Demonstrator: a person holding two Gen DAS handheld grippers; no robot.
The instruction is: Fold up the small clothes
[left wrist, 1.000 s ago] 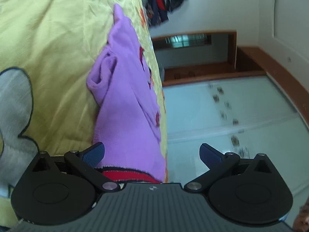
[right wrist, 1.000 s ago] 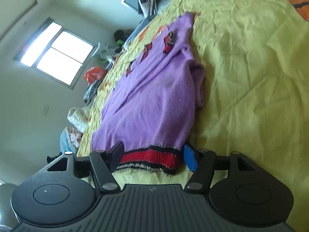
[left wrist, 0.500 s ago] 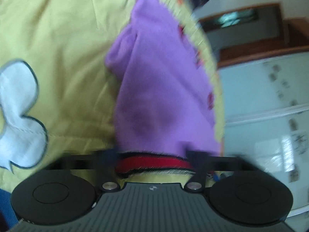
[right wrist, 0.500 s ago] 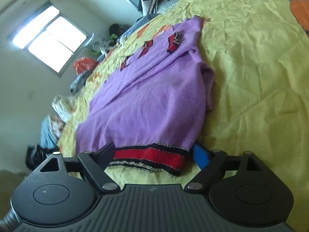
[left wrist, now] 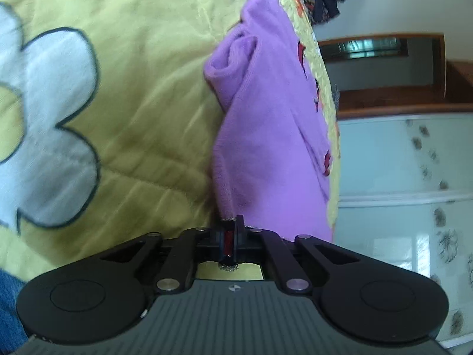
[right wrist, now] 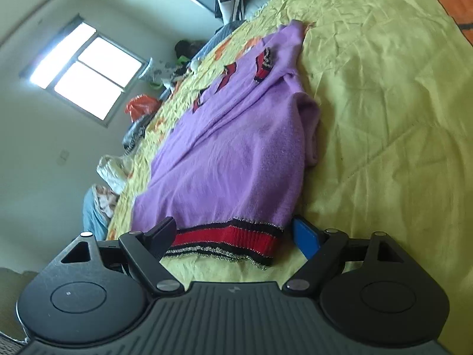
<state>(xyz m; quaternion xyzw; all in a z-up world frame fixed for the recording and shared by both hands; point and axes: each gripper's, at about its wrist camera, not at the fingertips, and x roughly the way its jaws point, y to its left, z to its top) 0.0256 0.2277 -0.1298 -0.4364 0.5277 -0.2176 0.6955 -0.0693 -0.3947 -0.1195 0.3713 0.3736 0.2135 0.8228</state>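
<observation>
We see a purple sweater (right wrist: pixel 236 153) lying spread on the yellow bedspread (right wrist: pixel 384 118), close to the bed's side edge, its red-and-black striped hem (right wrist: pixel 227 236) toward us. Our left gripper (left wrist: pixel 229 241) is pinched tight on a corner of that hem, red knit showing between its fingers. Our right gripper (right wrist: pixel 233 236) stands wide apart, one finger at each side of the hem, the pads not pressing the fabric.
</observation>
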